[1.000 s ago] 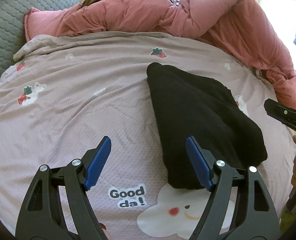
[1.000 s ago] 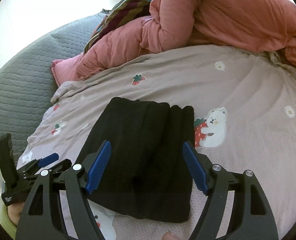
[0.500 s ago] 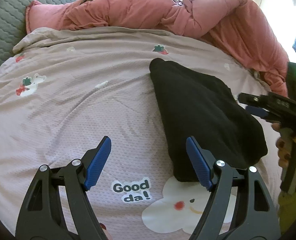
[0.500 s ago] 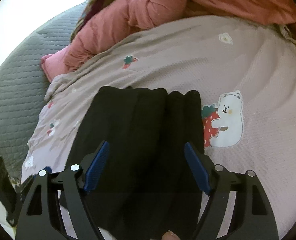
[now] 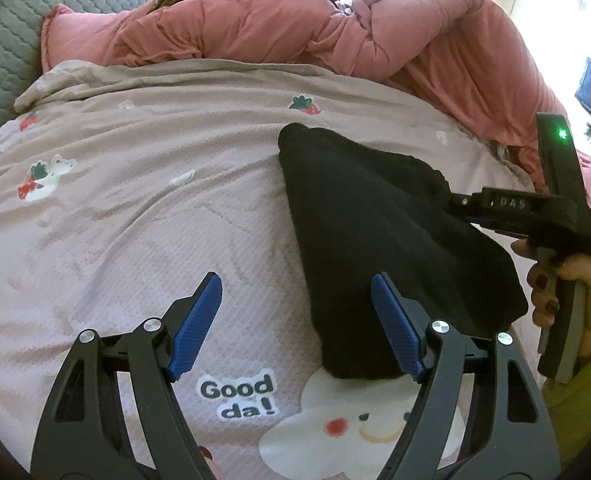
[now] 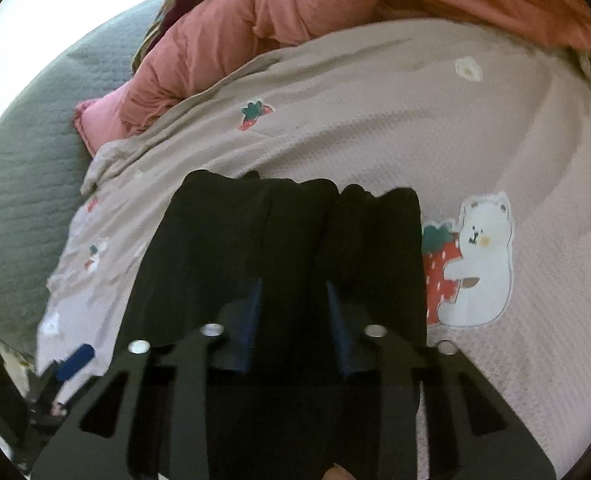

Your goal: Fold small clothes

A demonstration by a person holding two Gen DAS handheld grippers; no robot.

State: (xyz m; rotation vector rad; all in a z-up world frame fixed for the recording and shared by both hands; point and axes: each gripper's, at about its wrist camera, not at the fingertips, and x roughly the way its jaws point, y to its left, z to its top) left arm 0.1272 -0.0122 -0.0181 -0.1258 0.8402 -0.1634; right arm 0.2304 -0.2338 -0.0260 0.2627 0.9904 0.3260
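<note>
- Lying folded on the printed bedsheet (image 5: 143,208), the black garment (image 5: 375,232) is seen just above the cloud print (image 5: 359,432), its near edge touching that print's top.
- Pinching of the garment's near side by the right gripper (image 6: 293,320) is shown: its jaws have just been closing, with black cloth bunched between the blue pads; because that view is blurred, how many layers are caught can only be guessed.
- If only the top layer has been taken, the stack could be peeled apart when lifted and the earlier folds lost.
- If the sheet has been nipped along with the cloth, it could be dragged up and the garment slid off the cloud print.
- The left gripper (image 5: 295,328) is held wide apart with nothing between its pads, over bare sheet just left of the garment; its right pad sits at the garment's near left edge, which could be snagged and skewed by any sideways motion.
- Beyond the garment, away from the cloud print, the pink duvet (image 5: 335,32) is heaped; a fold carried too far that way could be laid against it and left uneven.
</note>
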